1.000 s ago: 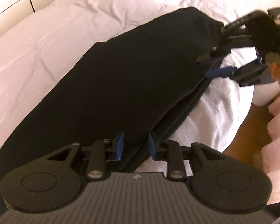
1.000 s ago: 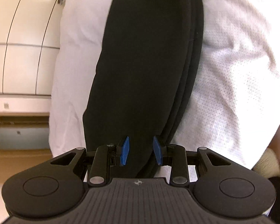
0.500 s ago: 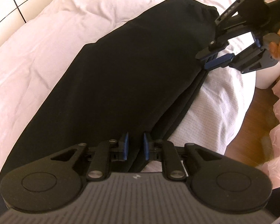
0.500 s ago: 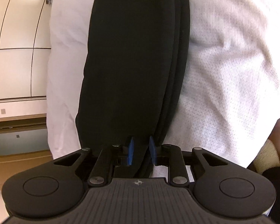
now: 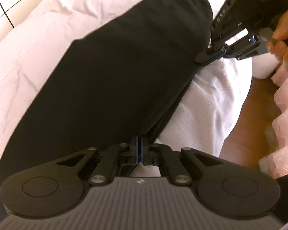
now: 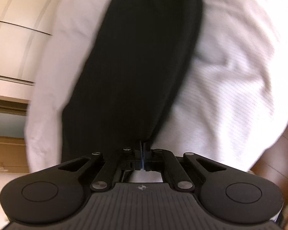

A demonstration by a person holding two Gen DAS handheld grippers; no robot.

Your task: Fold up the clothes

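A long black garment (image 5: 113,72) folded lengthwise lies on a white bed (image 5: 28,61). My left gripper (image 5: 139,143) is shut on its near edge, blue pads pressed together on the layered black cloth. In the left wrist view my right gripper (image 5: 207,58) is at the upper right, shut on the same edge further along, held by a person's hand (image 5: 284,36). In the right wrist view the right gripper (image 6: 143,149) pinches the black garment (image 6: 136,61), which runs away from it up the frame.
A white mesh sheet (image 5: 207,99) covers the bed's corner beside the garment. Brown wooden floor (image 5: 253,111) lies past the bed edge, with pink plastic (image 5: 286,118) at the right. White cabinet panels (image 6: 11,44) stand beyond the bed.
Both grippers have closed from partly open onto the garment's edge. The right gripper has slid in over the cloth, and the right wrist view has shifted and blurred.
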